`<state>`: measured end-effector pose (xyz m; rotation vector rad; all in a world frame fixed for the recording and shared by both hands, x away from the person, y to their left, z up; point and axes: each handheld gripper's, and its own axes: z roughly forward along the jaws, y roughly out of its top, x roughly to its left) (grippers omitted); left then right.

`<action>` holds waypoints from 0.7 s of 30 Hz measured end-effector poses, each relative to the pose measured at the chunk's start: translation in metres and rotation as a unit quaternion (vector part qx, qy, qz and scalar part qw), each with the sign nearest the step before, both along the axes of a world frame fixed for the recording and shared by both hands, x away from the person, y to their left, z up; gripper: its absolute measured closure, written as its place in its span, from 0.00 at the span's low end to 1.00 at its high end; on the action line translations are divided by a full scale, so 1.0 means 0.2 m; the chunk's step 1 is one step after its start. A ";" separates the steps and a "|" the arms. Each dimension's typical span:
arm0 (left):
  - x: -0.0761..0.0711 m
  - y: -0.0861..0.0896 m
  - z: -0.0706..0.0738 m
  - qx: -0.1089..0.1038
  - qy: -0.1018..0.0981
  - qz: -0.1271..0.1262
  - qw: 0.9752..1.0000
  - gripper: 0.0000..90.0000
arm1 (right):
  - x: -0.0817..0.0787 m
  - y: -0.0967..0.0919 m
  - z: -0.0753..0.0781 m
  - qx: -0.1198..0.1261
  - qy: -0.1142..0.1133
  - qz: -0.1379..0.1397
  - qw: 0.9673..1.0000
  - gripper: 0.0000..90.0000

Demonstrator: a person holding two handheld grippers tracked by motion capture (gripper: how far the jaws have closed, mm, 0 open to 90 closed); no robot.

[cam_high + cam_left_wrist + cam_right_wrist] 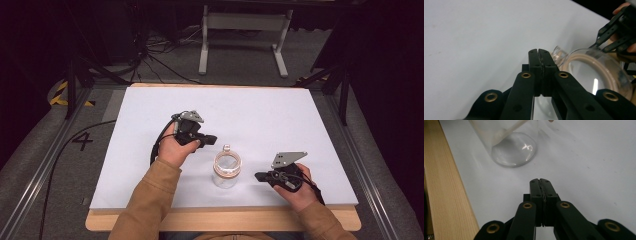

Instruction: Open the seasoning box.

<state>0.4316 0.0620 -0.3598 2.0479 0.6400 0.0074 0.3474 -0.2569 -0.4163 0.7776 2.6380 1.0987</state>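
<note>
Glass jar (226,170) stands near the table's (280,120) 6 o'clock edge, between 2 empty grippers.

Left gripper (212,139) at 10 o'clock, right gripper (259,176) at 3 o'clock, jaws pressed together. Probably rigid, slick, breakable; grip the rim.

A clear jar (227,170) stands near the table's (280,120) near edge, between the left hand-held gripper (210,139) and the right hand-held gripper (261,176).

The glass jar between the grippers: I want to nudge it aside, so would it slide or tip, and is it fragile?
The glass jar stands upright on a broad round base on the smooth white table, so a low push would probably slide it. It looks empty, so likely light; a push near the rim might tip it. Clear glass suggests slippery and breakable.
</note>
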 end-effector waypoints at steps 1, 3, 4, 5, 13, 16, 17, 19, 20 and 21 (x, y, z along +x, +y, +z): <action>-0.01 -0.01 0.00 -0.007 -0.008 -0.001 1.000 1.00 | 0.00 0.00 0.00 0.003 0.000 0.002 1.000 1.00; -0.02 -0.03 0.00 -0.025 -0.009 -0.001 1.000 1.00 | -0.01 0.01 0.00 0.005 0.001 0.006 1.000 1.00; -0.02 -0.05 0.00 -0.032 -0.012 -0.006 0.999 1.00 | -0.01 0.01 0.00 0.004 0.001 0.005 1.000 1.00; -0.03 -0.06 0.00 -0.036 -0.014 -0.008 0.999 1.00 | -0.02 0.02 0.00 0.005 0.002 0.014 1.000 1.00; -0.03 -0.11 -0.04 -0.028 -0.024 -0.016 0.999 1.00 | -0.04 0.05 0.01 0.011 0.001 0.037 0.999 1.00; -0.03 -0.13 -0.05 -0.025 -0.029 -0.015 0.999 1.00 | -0.04 0.06 0.01 0.011 0.003 0.040 0.999 1.00; -0.03 -0.13 -0.05 -0.024 -0.027 -0.014 0.999 1.00 | -0.04 0.06 0.01 0.010 0.004 0.039 0.999 1.00; -0.03 -0.13 -0.05 -0.025 -0.027 -0.015 0.999 1.00 | -0.04 0.06 0.01 0.010 0.004 0.039 0.999 1.00; -0.03 -0.13 -0.05 -0.024 -0.028 -0.016 0.999 1.00 | -0.04 0.06 0.01 0.011 0.003 0.040 0.999 1.00; -0.03 -0.12 -0.05 -0.023 -0.028 -0.016 0.999 1.00 | -0.04 0.06 0.01 0.012 0.003 0.040 0.999 1.00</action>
